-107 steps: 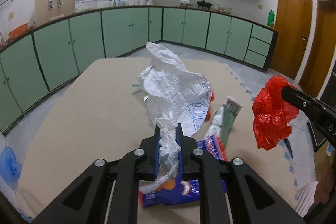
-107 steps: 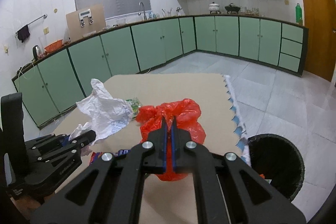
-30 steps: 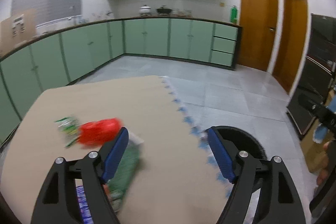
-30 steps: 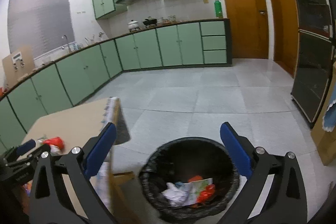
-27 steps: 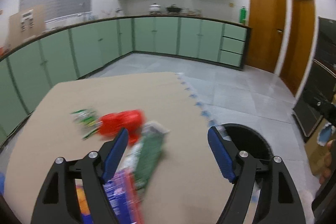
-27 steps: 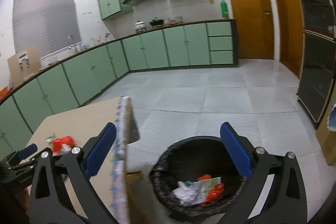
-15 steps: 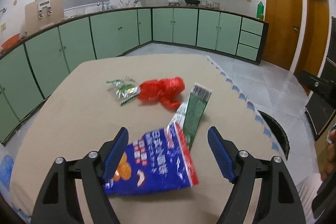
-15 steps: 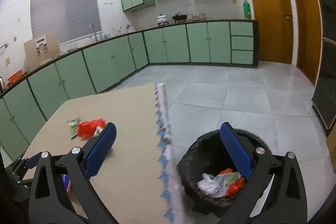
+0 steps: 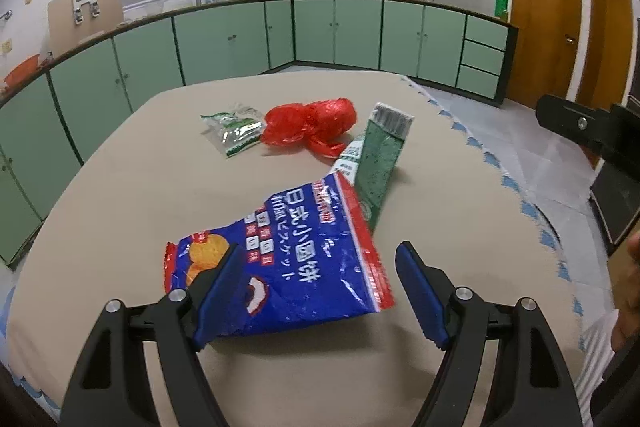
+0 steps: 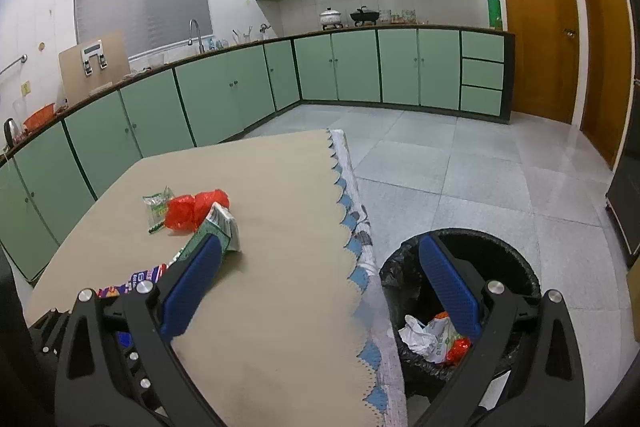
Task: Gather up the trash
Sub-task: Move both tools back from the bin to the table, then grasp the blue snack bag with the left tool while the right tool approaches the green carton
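Partly done: white and red scraps already down in the black bin [image 10: 516, 267] beside the surface [image 9: 120, 195]. Left on the surface: blue snack bag [image 9: 288, 259], green carton [image 9: 376, 163], red plastic bag [image 9: 308, 123], small green wrapper [image 9: 236, 129]. Left gripper [image 9: 320, 291] spread wide and empty, straddling the blue bag's near edge. Right gripper [image 10: 320, 287] likewise spread, grasping nothing.
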